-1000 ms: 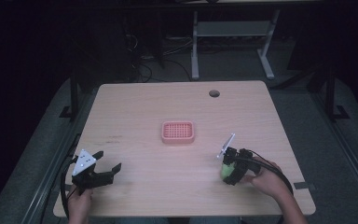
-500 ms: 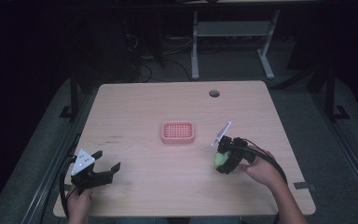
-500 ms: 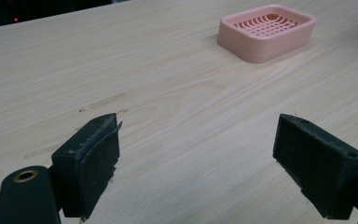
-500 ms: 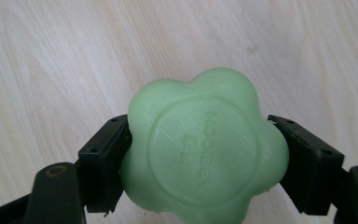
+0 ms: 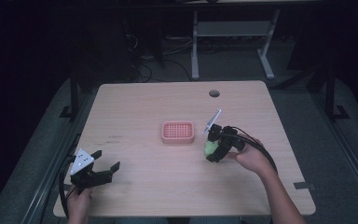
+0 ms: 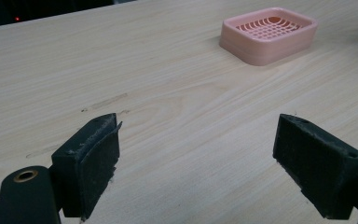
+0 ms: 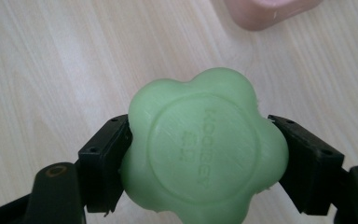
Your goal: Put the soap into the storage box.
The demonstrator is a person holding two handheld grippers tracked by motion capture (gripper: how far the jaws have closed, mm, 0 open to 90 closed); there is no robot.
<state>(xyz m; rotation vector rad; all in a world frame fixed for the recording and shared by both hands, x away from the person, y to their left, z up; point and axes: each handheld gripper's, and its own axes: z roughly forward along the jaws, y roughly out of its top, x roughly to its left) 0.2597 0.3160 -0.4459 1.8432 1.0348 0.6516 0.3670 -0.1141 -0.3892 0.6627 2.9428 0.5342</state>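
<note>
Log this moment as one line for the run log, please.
right tool: shut on green soap, lifted beside pink soap dish | left tool: open, empty, near table front-left corner | dish: empty

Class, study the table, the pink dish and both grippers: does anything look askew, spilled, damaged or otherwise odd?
Nothing stands out. The pink soap dish sits flat and empty on the table, the right gripper holds the green flower-shaped soap intact, and the left gripper rests open.

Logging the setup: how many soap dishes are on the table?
1: the pink soap dish sits near the table's middle, left of the green soap in the right gripper.
</note>
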